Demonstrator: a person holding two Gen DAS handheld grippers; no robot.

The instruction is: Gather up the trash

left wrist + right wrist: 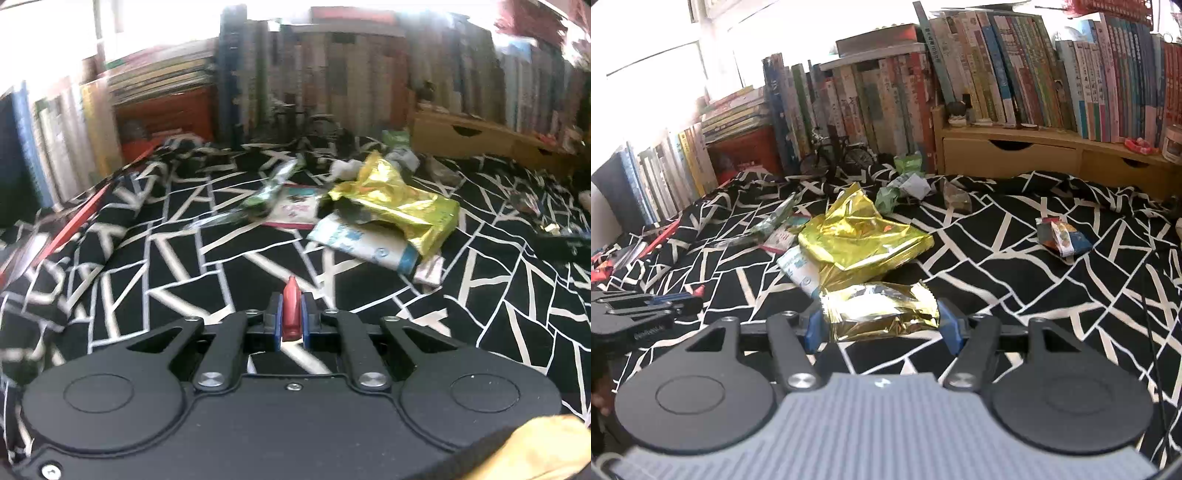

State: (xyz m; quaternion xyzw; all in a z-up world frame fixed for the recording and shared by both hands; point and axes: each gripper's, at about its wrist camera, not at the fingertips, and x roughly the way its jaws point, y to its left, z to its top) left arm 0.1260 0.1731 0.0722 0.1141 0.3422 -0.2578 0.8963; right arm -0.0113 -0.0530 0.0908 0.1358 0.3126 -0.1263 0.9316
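A black cloth with white line patterns (1015, 236) covers the surface, rumpled toward the back. Behind it, from left to right, run stacked and upright books (879, 96), a small model bicycle (836, 155), then a wooden shelf unit with two drawers (1008, 149) carrying more books; the drawers are shut, so their contents cannot be told.

The left gripper (291, 315) is closed tight on a small red wrapper (291, 314). Ahead lies a heap of trash: a large yellow foil bag (864, 236) over a white and blue packet (799, 271). The right gripper (881, 319) is partly open, its blue pads pressed on a crumpled gold foil wrapper (881, 310). A colourful wrapper (1062, 236) lies apart, right.
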